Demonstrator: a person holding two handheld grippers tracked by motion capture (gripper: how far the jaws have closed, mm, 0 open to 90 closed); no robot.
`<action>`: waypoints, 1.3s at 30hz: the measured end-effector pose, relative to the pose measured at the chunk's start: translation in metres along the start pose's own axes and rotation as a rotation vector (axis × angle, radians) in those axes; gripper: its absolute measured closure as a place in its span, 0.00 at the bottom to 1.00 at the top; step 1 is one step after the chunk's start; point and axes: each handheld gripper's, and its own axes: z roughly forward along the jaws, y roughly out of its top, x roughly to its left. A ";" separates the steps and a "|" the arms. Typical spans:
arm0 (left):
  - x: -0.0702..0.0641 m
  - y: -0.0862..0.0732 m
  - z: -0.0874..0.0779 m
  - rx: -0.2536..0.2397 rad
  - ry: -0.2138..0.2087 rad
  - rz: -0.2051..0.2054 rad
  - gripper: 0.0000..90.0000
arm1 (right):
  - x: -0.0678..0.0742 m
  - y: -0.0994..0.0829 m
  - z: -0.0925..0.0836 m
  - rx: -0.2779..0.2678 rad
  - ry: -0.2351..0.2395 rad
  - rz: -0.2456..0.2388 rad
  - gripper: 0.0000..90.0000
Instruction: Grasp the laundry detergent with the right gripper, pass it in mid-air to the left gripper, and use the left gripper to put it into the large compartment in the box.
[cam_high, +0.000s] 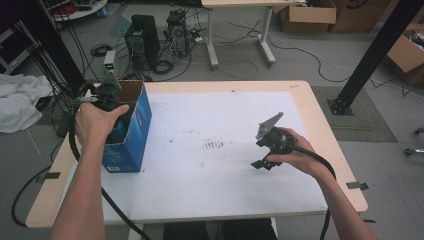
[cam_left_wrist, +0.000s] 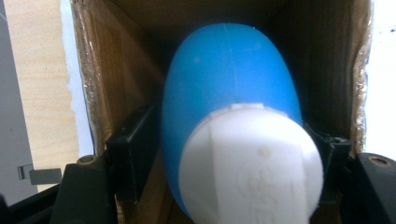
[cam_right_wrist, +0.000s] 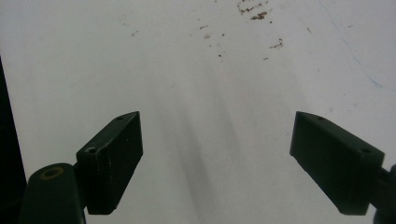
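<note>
L gripper (cam_left_wrist: 219, 154) in blue carton (cam_high: 135, 125): I straddle the blue bottle (cam_left_wrist: 229, 88), grip unclear | R gripper (cam_right_wrist: 229, 163) wide, parked over table (cam_right_wrist: 196, 60) as spare

Light wood table (cam_high: 327, 145) w/ white sheet (cam_high: 210, 170), brown smudges, blue cardboard box (cam_high: 131, 135) at left edge

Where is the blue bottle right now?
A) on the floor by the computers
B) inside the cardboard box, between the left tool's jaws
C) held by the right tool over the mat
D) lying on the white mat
B: in the left gripper view the bottle sits within the brown walls of the box, flanked by the left tool's jaws; the right tool is open over the bare mat.
</note>
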 end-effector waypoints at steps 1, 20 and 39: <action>0.000 0.000 -0.001 -0.002 -0.004 -0.003 0.34 | 0.000 0.000 0.000 0.002 0.001 0.001 0.19; -0.002 0.001 -0.013 -0.014 0.008 0.002 0.30 | 0.000 -0.002 0.001 0.008 -0.004 0.000 0.19; -0.008 0.003 -0.032 -0.046 0.007 0.021 0.29 | 0.000 -0.003 0.001 0.011 -0.003 0.000 0.19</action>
